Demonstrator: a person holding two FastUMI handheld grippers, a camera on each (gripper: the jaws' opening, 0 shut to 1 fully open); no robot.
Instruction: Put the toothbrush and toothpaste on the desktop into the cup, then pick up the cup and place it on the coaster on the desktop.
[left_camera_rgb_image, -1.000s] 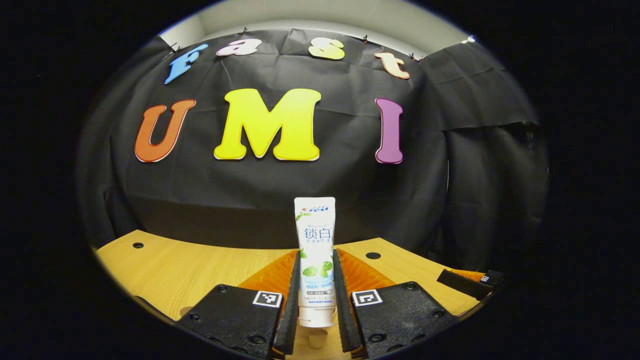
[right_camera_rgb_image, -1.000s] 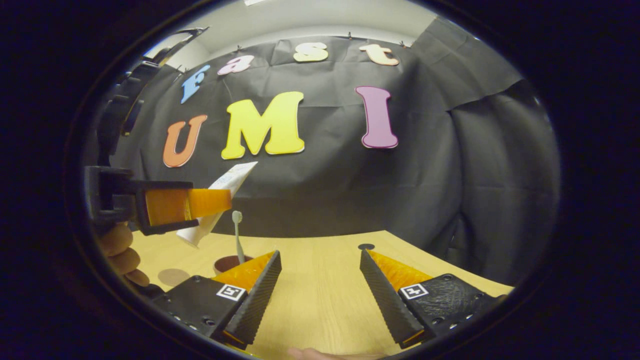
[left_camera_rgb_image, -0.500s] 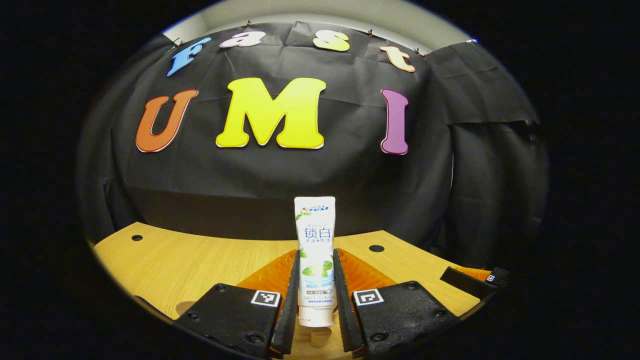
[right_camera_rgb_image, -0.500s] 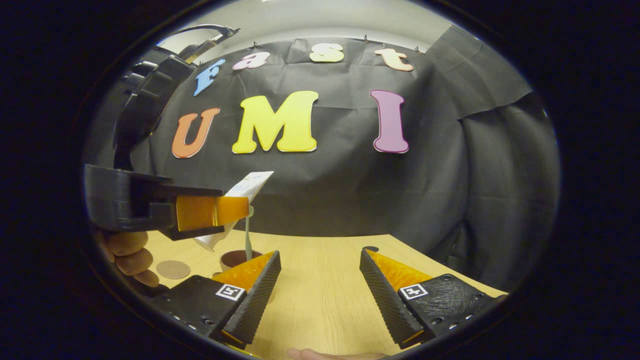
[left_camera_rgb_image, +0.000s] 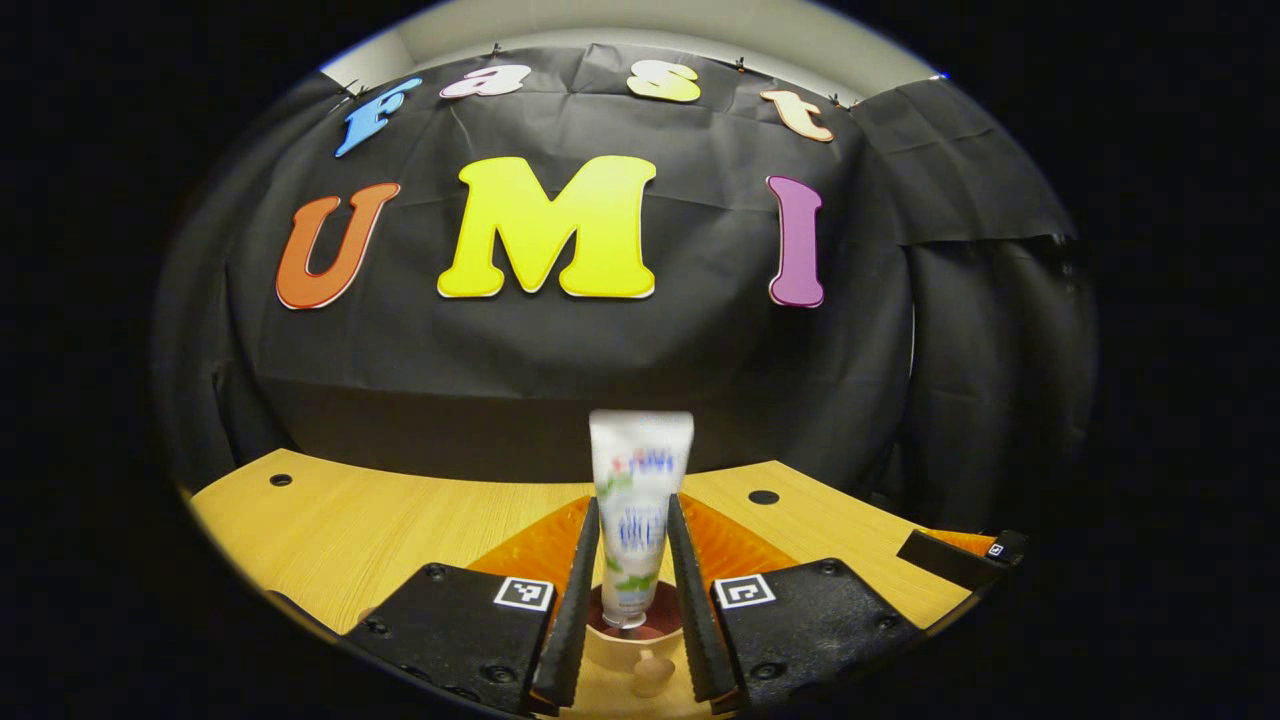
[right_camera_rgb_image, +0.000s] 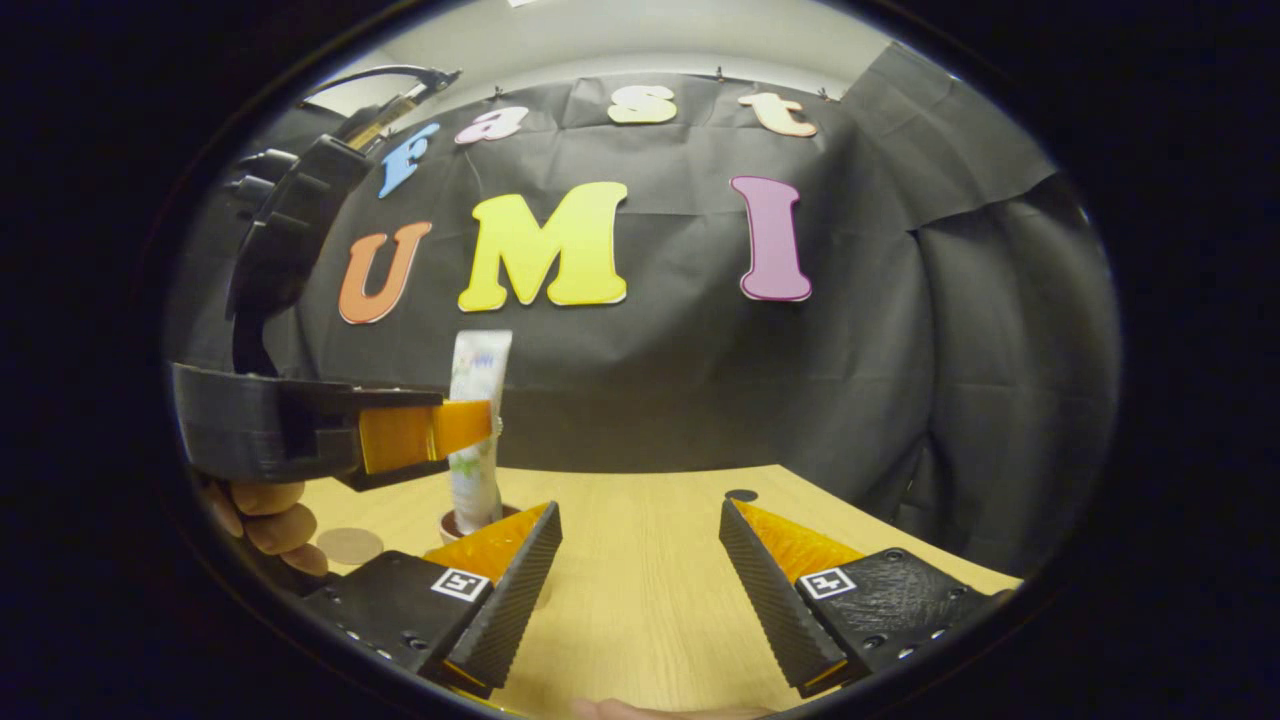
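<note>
Left gripper (left_camera_rgb_image: 628, 590), low centre of its view, has its jaws beside the toothpaste (left_camera_rgb_image: 637, 500), which hangs cap-down over the cup (left_camera_rgb_image: 632, 628) so it can drop in; the tube is blurred, so it may be slipping free. Right gripper (right_camera_rgb_image: 640, 560) waits with jaws spread and empty above the desktop (right_camera_rgb_image: 640, 620). Coaster (right_camera_rgb_image: 343, 545) lies lower left of that view.

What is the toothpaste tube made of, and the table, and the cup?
The toothpaste tube looks like soft glossy plastic with printed white skin. The table looks like pale wood or wood-look laminate, with grain lines. The cup is dark reddish brown; its material is unclear.
</note>
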